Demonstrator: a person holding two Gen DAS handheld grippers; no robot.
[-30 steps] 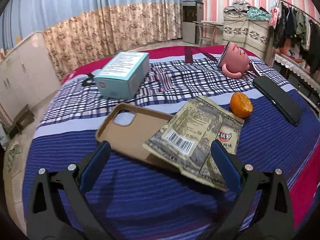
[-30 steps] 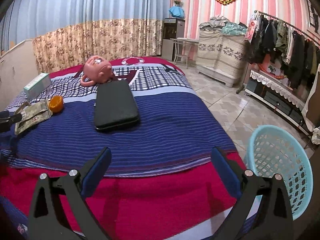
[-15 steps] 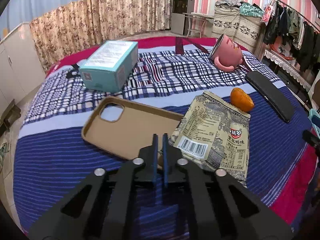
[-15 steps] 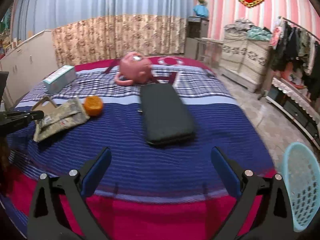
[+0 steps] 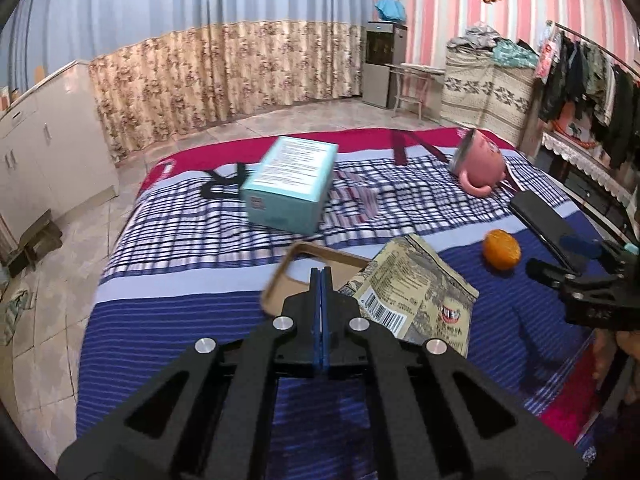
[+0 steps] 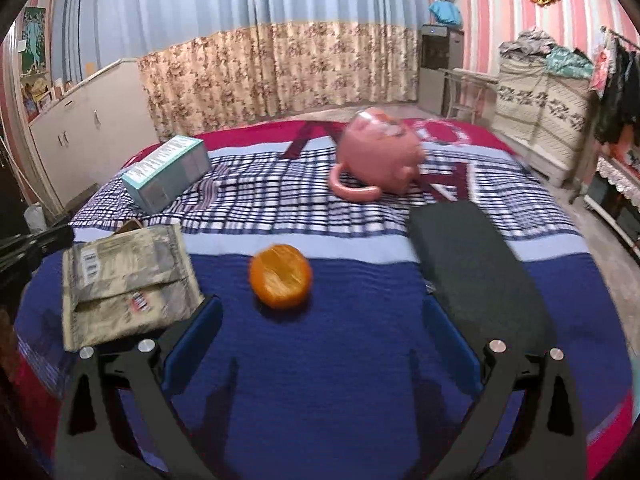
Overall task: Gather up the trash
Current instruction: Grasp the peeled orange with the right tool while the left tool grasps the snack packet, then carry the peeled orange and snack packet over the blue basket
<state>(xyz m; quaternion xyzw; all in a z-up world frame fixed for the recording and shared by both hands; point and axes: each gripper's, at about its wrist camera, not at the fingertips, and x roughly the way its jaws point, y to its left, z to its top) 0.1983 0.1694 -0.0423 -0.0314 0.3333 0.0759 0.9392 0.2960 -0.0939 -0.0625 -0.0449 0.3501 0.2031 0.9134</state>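
The left tool (image 5: 321,280) is clenched on nothing; the snack wrapper (image 5: 416,300) lies just right of it on the bed (image 5: 168,320). It looks light, thin, crinkly: pinch one edge. The right tool (image 6: 320,312) is released.

Orange fruit (image 6: 281,276), pink mug (image 6: 378,157), teal box (image 5: 289,185) on blue-striped bedspread (image 6: 340,360).

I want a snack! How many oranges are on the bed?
1. The orange sits on the blue stripes, between the snack wrapper and the black case. Others may be hidden.

The bed (image 6: 360,360) carries wrapper (image 6: 124,280), orange (image 6: 280,276), mug (image 6: 380,160), box (image 6: 168,172), black case (image 6: 472,272).
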